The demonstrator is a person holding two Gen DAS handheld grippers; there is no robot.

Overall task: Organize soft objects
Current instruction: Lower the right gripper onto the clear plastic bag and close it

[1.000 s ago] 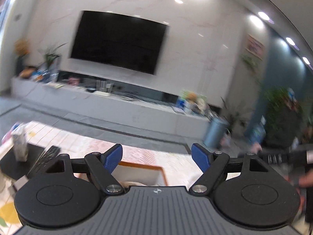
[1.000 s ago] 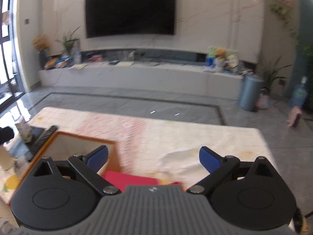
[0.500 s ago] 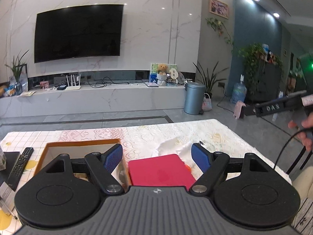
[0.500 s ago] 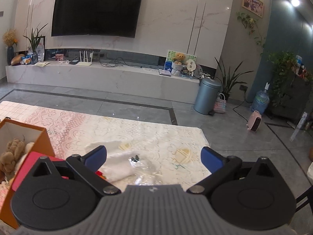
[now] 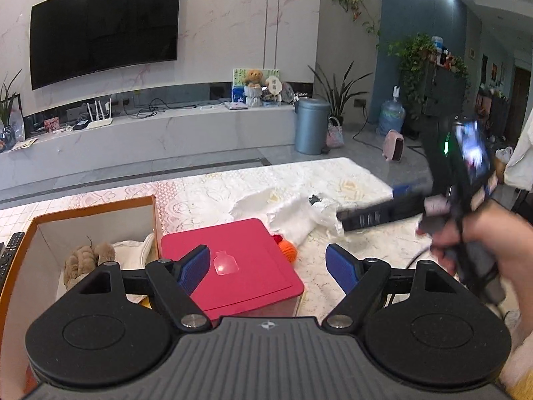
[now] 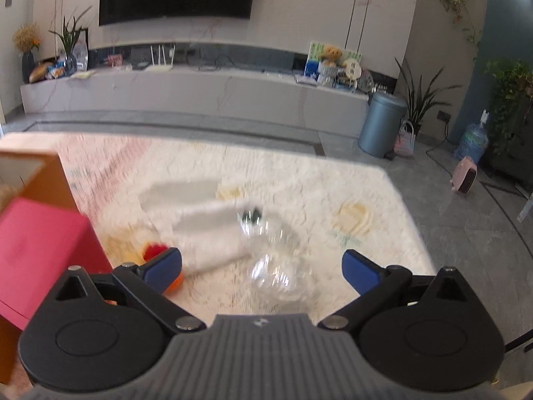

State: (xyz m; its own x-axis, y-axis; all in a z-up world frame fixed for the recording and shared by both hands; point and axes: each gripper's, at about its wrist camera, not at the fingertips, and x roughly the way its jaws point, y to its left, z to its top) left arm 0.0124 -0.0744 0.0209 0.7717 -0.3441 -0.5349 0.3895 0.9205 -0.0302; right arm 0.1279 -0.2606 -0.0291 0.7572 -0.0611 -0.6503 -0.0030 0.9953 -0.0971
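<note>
An open orange box [image 5: 93, 211] holds a brown plush toy [image 5: 87, 257] and a white cloth [image 5: 135, 248]. A red box [image 5: 233, 266] stands right of it. A white soft cloth [image 5: 293, 215] and an orange-red knitted ball [image 5: 287, 249] lie beyond the red box. My left gripper [image 5: 268, 268] is open and empty above the red box. My right gripper [image 6: 261, 266] is open and empty over the white cloth [image 6: 206, 230] and a clear crumpled plastic wrap [image 6: 279, 266]. The right gripper also shows in the left wrist view [image 5: 383, 206], by the cloth's right end.
The table has a pale patterned cover [image 5: 349, 180]. A black remote [image 5: 8, 256] lies at its far left. Beyond are the TV wall, a grey bin [image 5: 311, 125] and plants.
Both grippers have swung right and tilted down toward the table. The right gripper has come down close over the white cloth and plastic wrap. Both stay open.
</note>
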